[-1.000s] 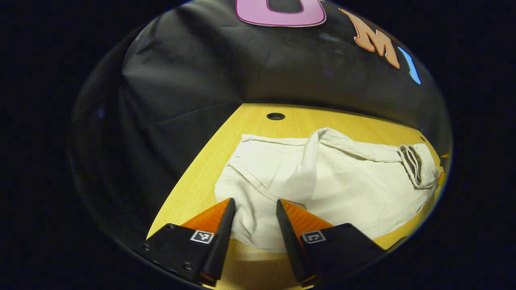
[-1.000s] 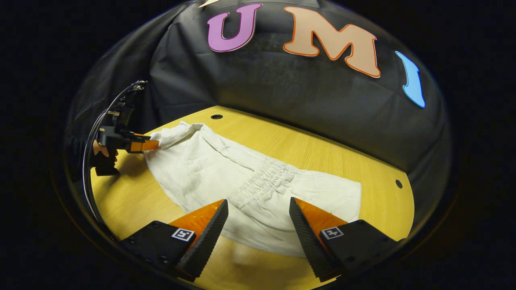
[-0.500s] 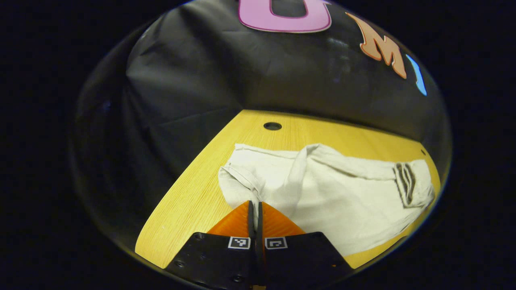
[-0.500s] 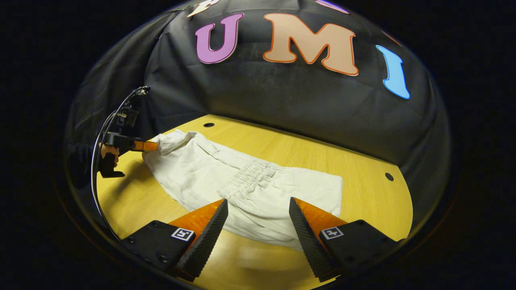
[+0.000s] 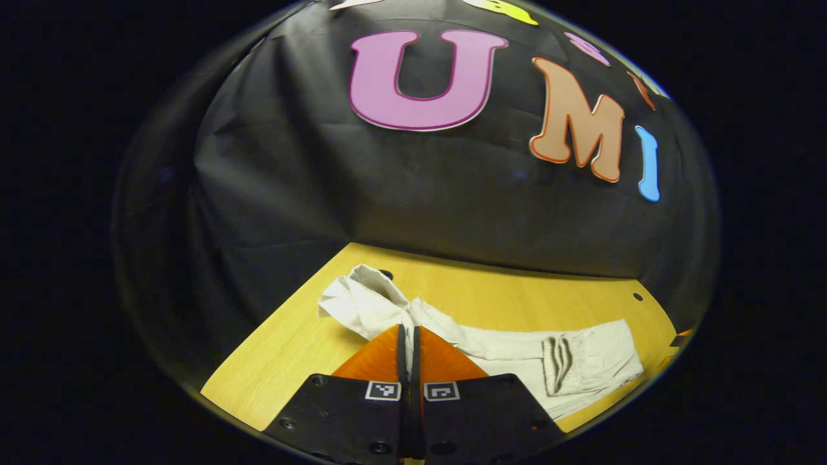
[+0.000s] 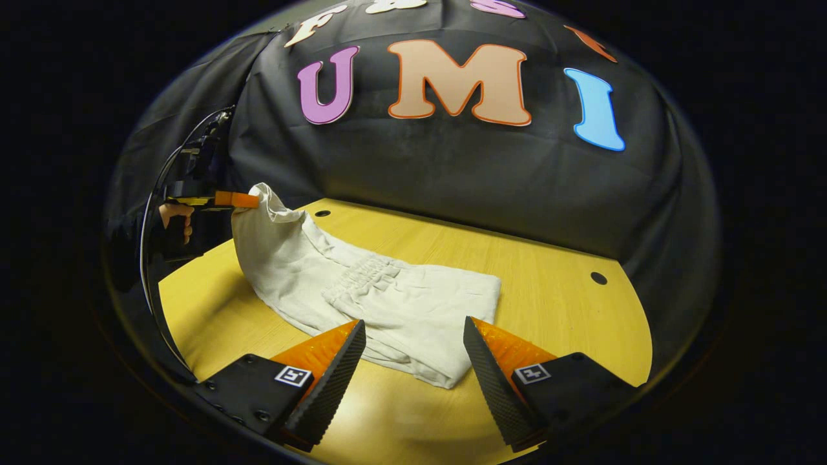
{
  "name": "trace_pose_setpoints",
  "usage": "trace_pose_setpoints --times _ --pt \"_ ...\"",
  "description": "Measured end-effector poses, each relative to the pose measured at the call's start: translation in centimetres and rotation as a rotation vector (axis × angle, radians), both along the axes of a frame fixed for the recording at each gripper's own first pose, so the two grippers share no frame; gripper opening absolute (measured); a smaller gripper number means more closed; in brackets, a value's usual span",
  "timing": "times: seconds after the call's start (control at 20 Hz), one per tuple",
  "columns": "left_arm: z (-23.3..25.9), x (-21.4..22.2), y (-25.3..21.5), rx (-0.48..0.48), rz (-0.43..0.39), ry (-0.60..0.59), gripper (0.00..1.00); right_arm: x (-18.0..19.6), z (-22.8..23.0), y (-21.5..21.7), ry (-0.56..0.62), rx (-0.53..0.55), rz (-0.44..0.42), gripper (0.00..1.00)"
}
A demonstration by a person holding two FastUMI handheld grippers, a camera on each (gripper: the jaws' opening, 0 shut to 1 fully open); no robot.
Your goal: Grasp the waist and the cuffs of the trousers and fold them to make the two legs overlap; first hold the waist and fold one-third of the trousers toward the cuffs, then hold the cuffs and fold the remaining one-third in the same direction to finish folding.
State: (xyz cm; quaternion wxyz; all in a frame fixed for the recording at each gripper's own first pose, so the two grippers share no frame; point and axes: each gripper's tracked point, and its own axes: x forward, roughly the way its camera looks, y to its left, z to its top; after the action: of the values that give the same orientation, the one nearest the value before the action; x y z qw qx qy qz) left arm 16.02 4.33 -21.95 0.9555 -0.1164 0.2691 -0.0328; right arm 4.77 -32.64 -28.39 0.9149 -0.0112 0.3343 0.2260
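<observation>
Trousers [image 6: 362, 290], cuff end raised off table [image 6: 555, 258]
Left gripper [image 5: 408, 339] clenched on cuffs, lifting them clear to fold; right gripper [image 6: 413, 345] spread wide, holding nothing, poised just short of the waist end.

The right gripper [image 6: 413, 352] hangs with jaws apart over the near edge of the pale trousers [image 6: 387, 303] on the wooden table [image 6: 549, 290]; farther left, the left gripper [image 6: 253, 201] pinches one end up
</observation>
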Motion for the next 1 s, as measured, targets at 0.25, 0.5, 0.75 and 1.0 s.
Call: trace_pose_setpoints --times 0.25,0.5,0.75,1.0 --pt "3.3 1.3 -5.9 -0.024 -0.073 -0.043 0.00 0.2 0.6 -3.0 -0.017 0.002 -0.026 0.98" --pt "5.6 2.2 -11.6 -0.026 -0.163 -0.065 0.00 -0.1 0.6 -5.5 -0.016 0.004 -0.061 0.98" --pt "7.7 2.5 -19.0 -0.030 -0.284 -0.098 0.00 -0.4 0.7 -7.8 -0.017 0.000 -0.089 0.98" --pt "9.3 1.3 -26.5 -0.060 -0.402 -0.116 0.00 -0.9 0.8 -10.0 -0.018 -0.004 -0.119 0.98"
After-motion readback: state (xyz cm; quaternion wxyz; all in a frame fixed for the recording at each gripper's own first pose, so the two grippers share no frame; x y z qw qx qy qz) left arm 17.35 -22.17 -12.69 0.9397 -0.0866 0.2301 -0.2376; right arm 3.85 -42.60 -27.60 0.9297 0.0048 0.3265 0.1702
